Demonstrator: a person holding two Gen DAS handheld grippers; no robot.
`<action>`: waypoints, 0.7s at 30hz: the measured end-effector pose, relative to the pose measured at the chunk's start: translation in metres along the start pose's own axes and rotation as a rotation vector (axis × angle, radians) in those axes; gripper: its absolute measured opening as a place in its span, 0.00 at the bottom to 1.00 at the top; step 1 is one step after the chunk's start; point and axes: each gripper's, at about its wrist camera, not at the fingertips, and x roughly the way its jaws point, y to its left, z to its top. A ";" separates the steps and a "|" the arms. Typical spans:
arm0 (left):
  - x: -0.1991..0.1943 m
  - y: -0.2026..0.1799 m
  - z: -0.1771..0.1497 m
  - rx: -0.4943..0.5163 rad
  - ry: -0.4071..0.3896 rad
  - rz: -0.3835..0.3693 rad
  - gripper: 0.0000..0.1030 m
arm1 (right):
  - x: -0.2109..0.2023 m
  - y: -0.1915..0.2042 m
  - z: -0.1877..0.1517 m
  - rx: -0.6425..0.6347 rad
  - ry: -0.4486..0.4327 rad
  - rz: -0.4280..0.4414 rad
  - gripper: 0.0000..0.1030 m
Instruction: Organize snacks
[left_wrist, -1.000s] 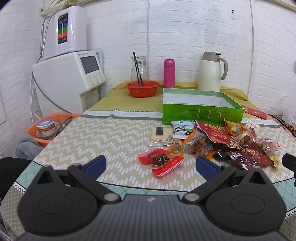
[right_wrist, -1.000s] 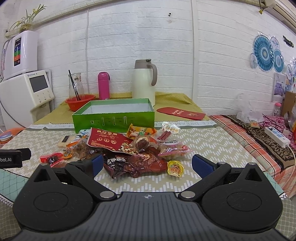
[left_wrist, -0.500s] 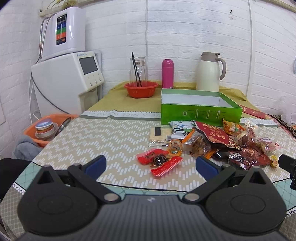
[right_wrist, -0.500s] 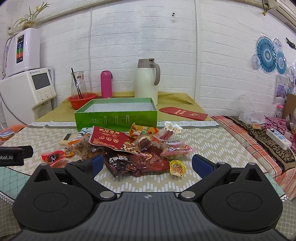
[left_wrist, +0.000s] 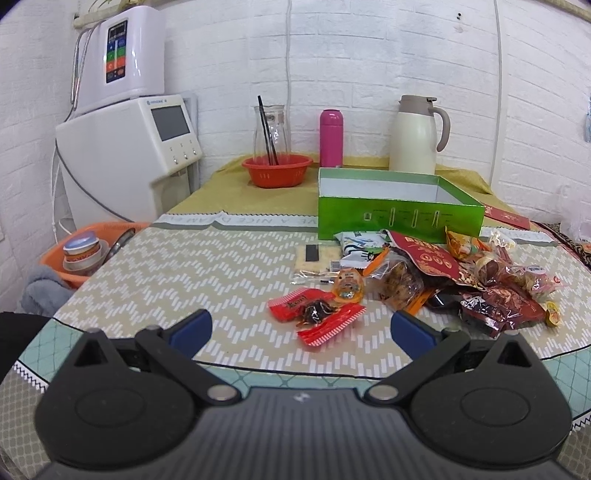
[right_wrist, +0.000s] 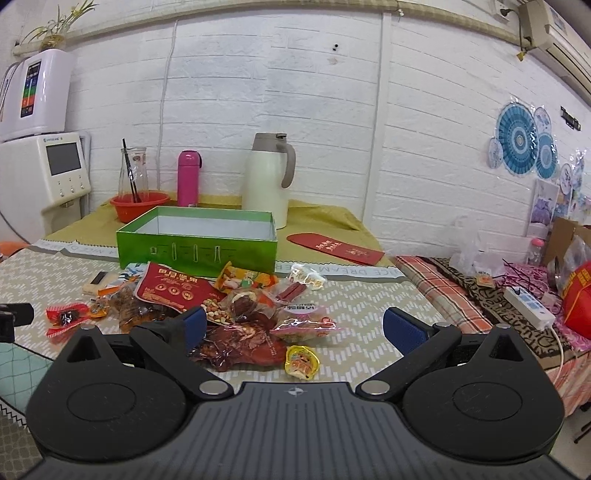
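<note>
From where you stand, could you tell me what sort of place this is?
Probably a lived-in room at home: a thermos jug and water dispenser by the brick wall, with a power strip on patterned bedding beside the table.

White painted-brick wall (right_wrist: 332, 92) ahead of me. Table under a chevron cloth (left_wrist: 184, 266), mustard cloth (left_wrist: 221, 188) at its far end. White dispenser (left_wrist: 122, 155) left, against the wall. Blue paper fans (right_wrist: 521, 140) on the right wall; air conditioner (right_wrist: 554, 26) high in that corner.
</note>
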 end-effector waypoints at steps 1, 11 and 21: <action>0.002 0.000 0.000 -0.002 0.004 0.000 1.00 | 0.002 -0.003 0.000 0.020 0.007 0.006 1.00; 0.005 -0.001 0.000 0.009 0.001 0.012 1.00 | 0.008 0.010 -0.007 -0.039 0.010 0.046 1.00; 0.004 0.000 -0.006 0.024 -0.002 -0.003 1.00 | 0.006 0.010 -0.014 0.035 0.059 0.201 1.00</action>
